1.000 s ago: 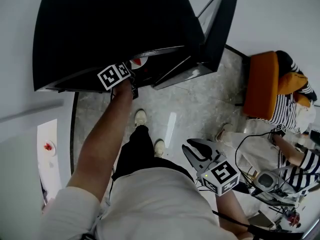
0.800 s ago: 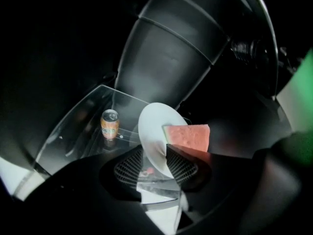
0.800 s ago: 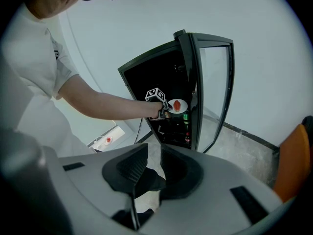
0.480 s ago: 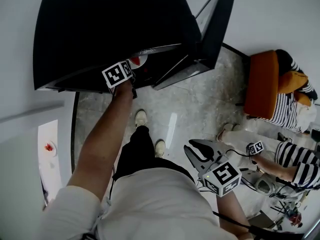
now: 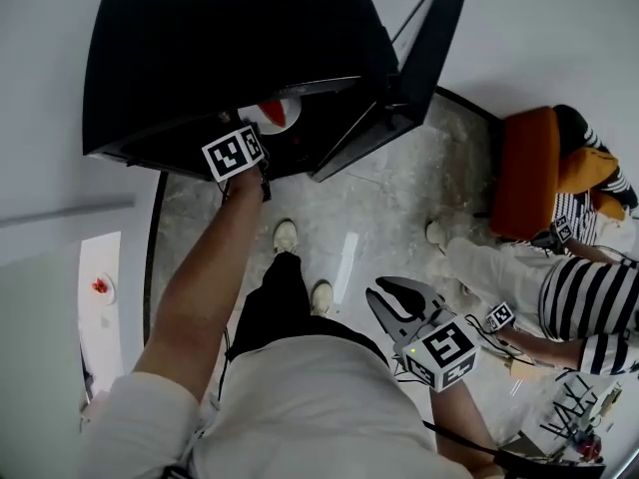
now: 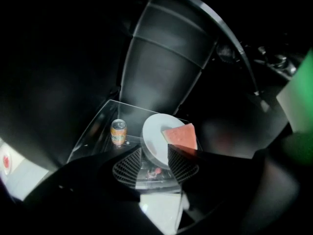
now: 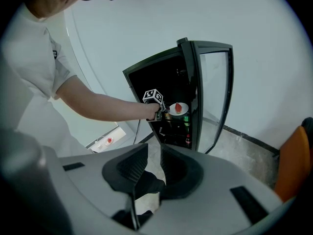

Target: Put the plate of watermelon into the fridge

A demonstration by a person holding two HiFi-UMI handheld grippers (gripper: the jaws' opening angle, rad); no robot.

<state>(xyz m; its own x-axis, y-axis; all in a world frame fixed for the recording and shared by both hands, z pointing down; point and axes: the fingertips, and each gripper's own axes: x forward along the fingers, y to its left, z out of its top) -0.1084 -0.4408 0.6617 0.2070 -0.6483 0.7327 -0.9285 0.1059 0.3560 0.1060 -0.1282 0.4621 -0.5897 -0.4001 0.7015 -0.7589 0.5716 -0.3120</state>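
Pale stone floor [image 5: 399, 218] and white walls surround a black fridge [image 5: 220, 58] whose glass door [image 5: 429, 48] stands open. In the head view, we see the left gripper [image 5: 258, 148] at the fridge opening, and the right gripper [image 5: 389, 297] low near the person's body, well apart from the fridge.

In the left gripper view, the white round plate [image 6: 154, 133] with a red wedge of watermelon [image 6: 181, 135] rests on a clear glass shelf [image 6: 93, 131] beside an orange drink can [image 6: 118, 131]. The jaws have just been opening and stand wide. The plate's near rim lies between them, unpressed.

In the right gripper view, that gripper's jaws stand apart with nothing between them, and the plate shows inside the fridge.
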